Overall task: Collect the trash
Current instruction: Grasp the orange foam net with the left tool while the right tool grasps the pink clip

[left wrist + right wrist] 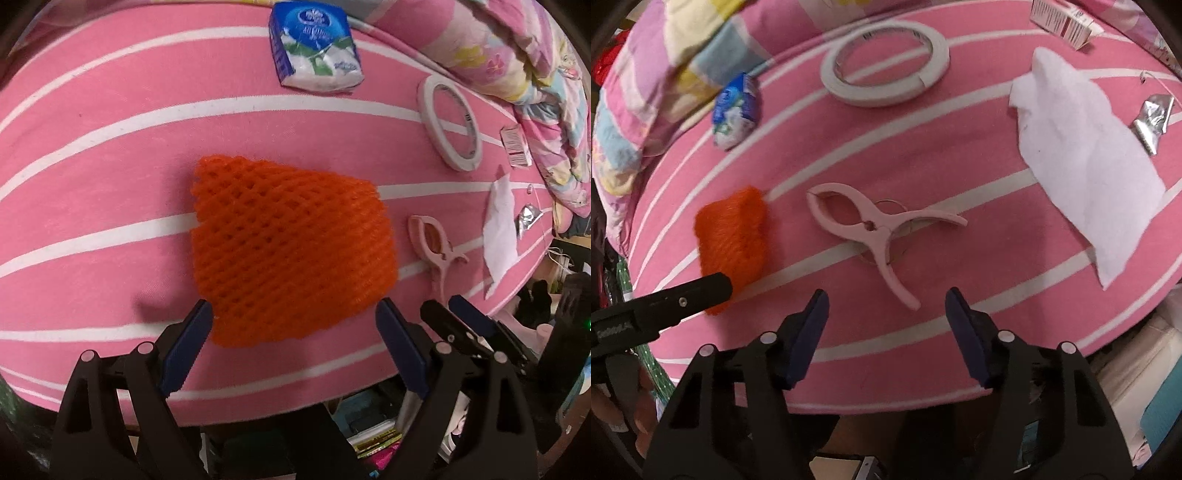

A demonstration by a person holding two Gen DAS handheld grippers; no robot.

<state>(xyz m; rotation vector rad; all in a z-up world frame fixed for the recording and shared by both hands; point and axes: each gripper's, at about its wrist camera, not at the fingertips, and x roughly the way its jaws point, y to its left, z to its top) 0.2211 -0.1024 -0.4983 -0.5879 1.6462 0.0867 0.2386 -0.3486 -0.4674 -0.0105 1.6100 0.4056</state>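
Observation:
An orange foam fruit net [291, 247] lies on the pink striped bed [92, 192]. My left gripper [295, 314] is open, its fingertips at either side of the net's near edge. The net also shows in the right wrist view [731, 236], with the left gripper's black finger [683, 301] in front of it. My right gripper [886, 299] is open and empty, just short of a pink clothes clip [879, 229]. A white tissue sheet [1086, 162] and a crumpled silver wrapper [1152, 122] lie to the right.
A tissue pack [314, 48], a white tape roll [448, 122] and a small red and white box [515, 146] lie further back. A bundled patterned quilt [535, 66] lies at the far right. The bed edge [258, 402] is just under the grippers.

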